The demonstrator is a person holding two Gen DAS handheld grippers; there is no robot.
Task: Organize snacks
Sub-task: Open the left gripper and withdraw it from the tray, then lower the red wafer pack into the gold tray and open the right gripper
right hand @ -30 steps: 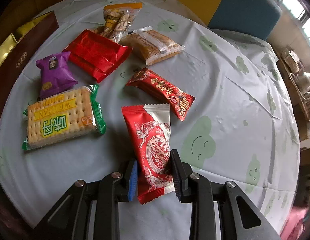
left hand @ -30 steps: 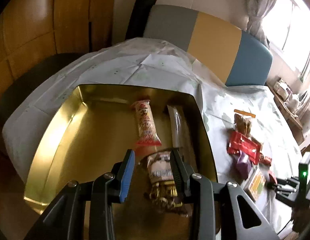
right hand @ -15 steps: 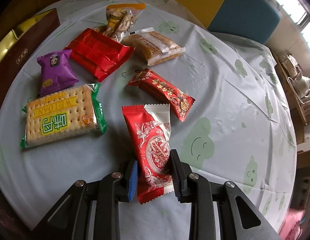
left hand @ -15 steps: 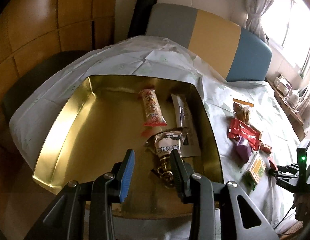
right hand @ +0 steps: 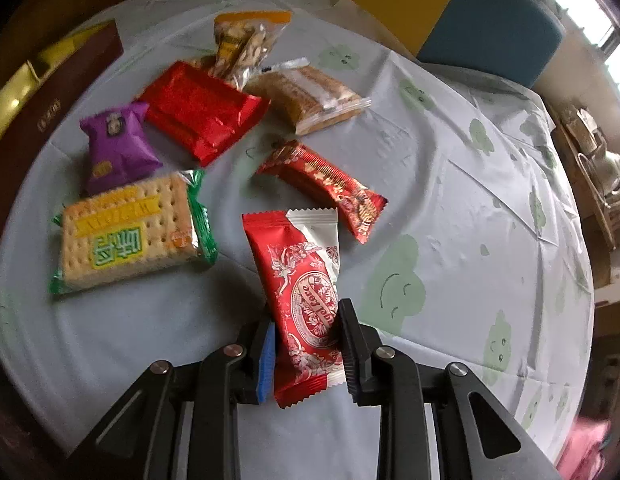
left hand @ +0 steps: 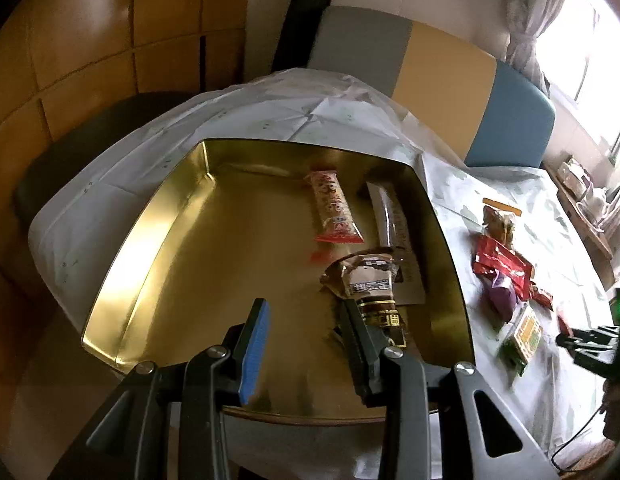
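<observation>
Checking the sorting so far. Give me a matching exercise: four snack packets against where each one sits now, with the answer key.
Things:
1. purple packet
2. cracker pack
3. red-and-white packet
4. pink-patterned bar

Places:
A. inside the gold tin
B. between the right gripper fingers
C. on the tablecloth, beside the shiny red packet
D. on the tablecloth, just in front of the purple one

Pairs: 1-C, 2-D, 3-B, 4-A

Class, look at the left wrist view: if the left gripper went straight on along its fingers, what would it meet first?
Probably the bare golden floor of the tin. The left gripper is empty, its jaws apart; the brown snack packet lies just right of that line, though depth is uncertain.
</observation>
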